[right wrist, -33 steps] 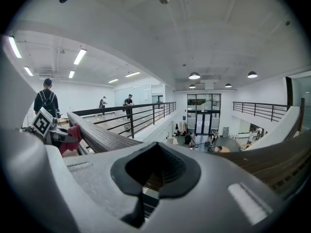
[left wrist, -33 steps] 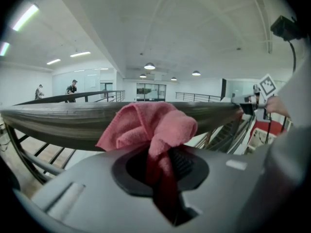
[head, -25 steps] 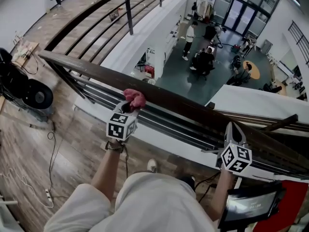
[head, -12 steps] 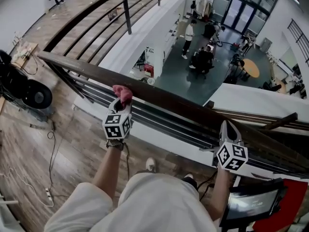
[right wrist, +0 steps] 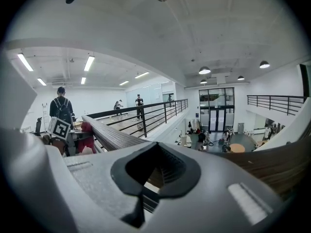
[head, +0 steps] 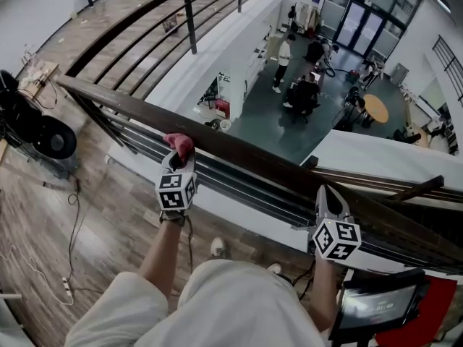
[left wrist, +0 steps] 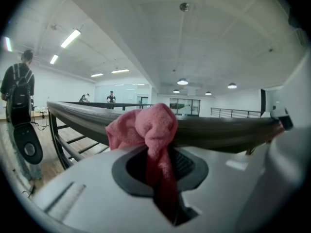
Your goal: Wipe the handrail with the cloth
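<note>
Cloth (left wrist: 146, 127) end hidden in left gripper (left wrist: 161, 176)

Wood floor (head: 36, 223), loose cable (head: 72, 230), round black gear (head: 54, 137) far left. Lower level: standing person (head: 282, 63), glass doors (head: 354, 20). Lit screen (head: 372, 306) bottom right. Backpack wearer (left wrist: 19, 96) nearby.

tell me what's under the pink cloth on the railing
The dark wooden handrail lies under the pink cloth, which the left gripper pinches between its jaws. The patch beneath the cloth is covered and cannot be seen.
</note>
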Motion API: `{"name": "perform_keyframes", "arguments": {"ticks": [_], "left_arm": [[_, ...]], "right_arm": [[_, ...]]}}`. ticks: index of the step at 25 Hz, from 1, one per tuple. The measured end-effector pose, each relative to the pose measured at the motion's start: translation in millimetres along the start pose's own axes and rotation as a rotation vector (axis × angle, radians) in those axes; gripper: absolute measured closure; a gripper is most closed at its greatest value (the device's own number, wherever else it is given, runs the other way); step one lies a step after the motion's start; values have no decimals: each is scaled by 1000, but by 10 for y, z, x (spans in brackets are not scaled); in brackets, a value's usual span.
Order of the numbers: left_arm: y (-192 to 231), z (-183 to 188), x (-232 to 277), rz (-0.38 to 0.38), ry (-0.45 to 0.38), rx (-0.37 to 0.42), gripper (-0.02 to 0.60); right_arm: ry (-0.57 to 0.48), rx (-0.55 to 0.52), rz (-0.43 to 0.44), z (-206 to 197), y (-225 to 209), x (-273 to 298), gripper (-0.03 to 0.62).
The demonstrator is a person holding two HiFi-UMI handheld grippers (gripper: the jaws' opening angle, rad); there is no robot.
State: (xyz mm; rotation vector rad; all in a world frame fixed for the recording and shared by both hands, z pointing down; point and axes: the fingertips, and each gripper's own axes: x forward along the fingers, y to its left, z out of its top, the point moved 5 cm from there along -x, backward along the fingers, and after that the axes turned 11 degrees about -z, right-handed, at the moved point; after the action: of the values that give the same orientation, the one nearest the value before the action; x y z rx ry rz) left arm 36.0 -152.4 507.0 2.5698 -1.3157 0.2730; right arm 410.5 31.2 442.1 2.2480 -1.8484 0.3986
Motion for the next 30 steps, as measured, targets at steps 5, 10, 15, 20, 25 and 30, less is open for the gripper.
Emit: {"name": "perform_keyframes", "arguments": {"ticks": [5,10,15,20,25,30], "left_arm": [[-101,-7,5,9,10,13,511],[-223,-5,22,3,22,25,511],[-321,3,38,0,30,26,511],[-380,-9,32,6,25,22,511],[-419,-29,44,17,22,18,511],[-486,-41,58,21,21,14,511]], "right_arm": [[-18,12,19,15,-22,-11,592],[-25,21,42,32,-30,-6,592],[-27,19,45,51,-117,-39,592],[-47,-4,41,59,-214,-128,592],[-63,-15,3,53,-413,-206,592],[-61,23,-39,37,-644,-285,592]]}}
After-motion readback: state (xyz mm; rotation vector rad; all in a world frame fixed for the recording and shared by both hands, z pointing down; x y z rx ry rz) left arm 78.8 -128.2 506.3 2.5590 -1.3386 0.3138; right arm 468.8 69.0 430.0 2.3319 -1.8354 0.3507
